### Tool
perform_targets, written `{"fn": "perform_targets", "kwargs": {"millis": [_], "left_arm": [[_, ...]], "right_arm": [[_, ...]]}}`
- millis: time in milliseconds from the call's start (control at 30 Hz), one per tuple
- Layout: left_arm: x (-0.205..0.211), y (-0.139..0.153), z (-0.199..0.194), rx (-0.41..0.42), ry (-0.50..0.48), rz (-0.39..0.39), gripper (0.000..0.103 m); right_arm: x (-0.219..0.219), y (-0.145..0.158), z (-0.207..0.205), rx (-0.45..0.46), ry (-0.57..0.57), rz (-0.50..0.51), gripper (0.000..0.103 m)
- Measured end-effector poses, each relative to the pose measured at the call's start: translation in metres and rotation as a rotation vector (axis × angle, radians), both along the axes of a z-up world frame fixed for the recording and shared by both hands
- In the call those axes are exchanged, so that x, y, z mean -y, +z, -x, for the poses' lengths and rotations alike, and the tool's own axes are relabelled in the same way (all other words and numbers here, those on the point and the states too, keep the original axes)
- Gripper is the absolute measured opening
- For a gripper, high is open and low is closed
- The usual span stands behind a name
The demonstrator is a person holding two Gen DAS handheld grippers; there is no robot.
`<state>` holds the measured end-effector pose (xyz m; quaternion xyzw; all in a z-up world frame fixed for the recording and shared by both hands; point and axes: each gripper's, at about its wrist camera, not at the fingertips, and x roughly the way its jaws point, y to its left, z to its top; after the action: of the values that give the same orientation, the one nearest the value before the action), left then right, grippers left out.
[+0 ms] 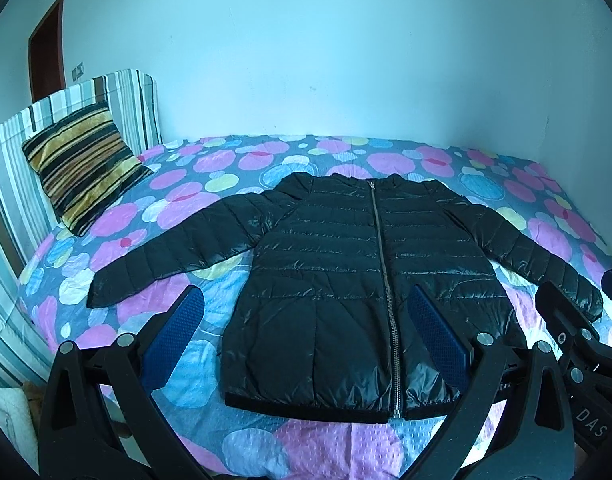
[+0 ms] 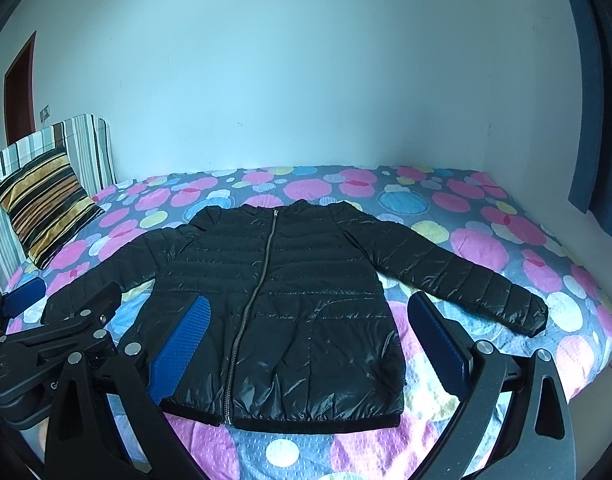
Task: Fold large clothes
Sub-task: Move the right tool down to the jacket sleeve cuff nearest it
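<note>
Jacket flat on bed (zipped) | left tongs spread | right tongs spread

We see a black quilted puffer jacket lying flat, zipped up, on a bed covered with a grey spread of pink, blue and yellow circles, both sleeves stretched out to the sides. Our left tongs hang wide open above the jacket's hem, their blue textured pads holding nothing. The right tongs show at the right edge, near the sleeve cuff. A brown-and-black striped cushion leans against a striped padded headboard, under a pale wall.
</note>
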<state>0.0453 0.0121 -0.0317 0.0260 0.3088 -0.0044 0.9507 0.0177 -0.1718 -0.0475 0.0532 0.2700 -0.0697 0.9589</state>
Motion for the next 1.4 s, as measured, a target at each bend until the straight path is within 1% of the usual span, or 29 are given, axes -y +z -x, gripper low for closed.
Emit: {"fn": "perform_targets", "kwargs": {"millis": [100,167,233,367,467,500,533,567,633,767,900,933,1033,1067,1133,1267,1333,1400], "left_arm": [[-0.002,-0.012,-0.020,-0.029,0.014,-0.008,0.101],[-0.007,-0.023,-0.037,-0.059,0.041,-0.021,0.101],[-0.018,-0.035,-0.057,-0.089,0.088,-0.029,0.101],[-0.050,-0.060,-0.097,-0.126,0.219,-0.071,0.101],[-0.083,-0.082,-0.125,-0.150,0.346,-0.119,0.101],[-0.093,-0.088,-0.132,-0.158,0.380,-0.135,0.101],[-0.105,-0.095,-0.140,-0.172,0.421,-0.150,0.101],[-0.114,-0.101,-0.145,-0.183,0.449,-0.158,0.101],[-0.135,-0.113,-0.155,-0.212,0.513,-0.170,0.101],[-0.168,-0.133,-0.163,-0.260,0.608,-0.207,0.101],[-0.189,-0.148,-0.169,-0.294,0.660,-0.219,0.101],[-0.192,-0.152,-0.171,-0.300,0.669,-0.218,0.101],[-0.195,-0.162,-0.175,-0.315,0.674,-0.220,0.101],[-0.195,-0.165,-0.177,-0.322,0.671,-0.223,0.101],[-0.194,-0.169,-0.179,-0.327,0.668,-0.225,0.101],[-0.194,-0.175,-0.182,-0.331,0.670,-0.238,0.101],[-0.194,-0.177,-0.183,-0.332,0.672,-0.240,0.101],[-0.194,-0.178,-0.183,-0.335,0.675,-0.242,0.101]], "right_arm": [[0.008,-0.011,-0.015,-0.031,0.008,-0.045,0.098],[0.020,-0.022,-0.027,-0.054,-0.013,-0.072,0.098],[0.036,-0.034,-0.039,-0.079,-0.052,-0.085,0.098],[0.092,-0.058,-0.060,-0.119,-0.184,-0.126,0.098],[0.156,-0.078,-0.070,-0.155,-0.332,-0.170,0.098],[0.169,-0.082,-0.071,-0.160,-0.363,-0.182,0.098],[0.193,-0.090,-0.070,-0.169,-0.419,-0.214,0.098],[0.203,-0.094,-0.071,-0.176,-0.441,-0.229,0.098],[0.240,-0.109,-0.068,-0.205,-0.524,-0.270,0.098],[0.296,-0.129,-0.051,-0.223,-0.687,-0.309,0.098],[0.335,-0.146,-0.039,-0.238,-0.800,-0.321,0.097],[0.342,-0.149,-0.037,-0.237,-0.811,-0.332,0.097],[0.360,-0.160,-0.031,-0.240,-0.848,-0.391,0.090],[0.364,-0.164,-0.032,-0.245,-0.851,-0.407,0.084],[0.369,-0.170,-0.035,-0.252,-0.854,-0.429,0.082],[0.377,-0.177,-0.038,-0.253,-0.876,-0.463,0.082],[0.375,-0.176,-0.034,-0.246,-0.882,-0.468,0.082],[0.371,-0.174,-0.028,-0.238,-0.879,-0.495,0.082]]}}
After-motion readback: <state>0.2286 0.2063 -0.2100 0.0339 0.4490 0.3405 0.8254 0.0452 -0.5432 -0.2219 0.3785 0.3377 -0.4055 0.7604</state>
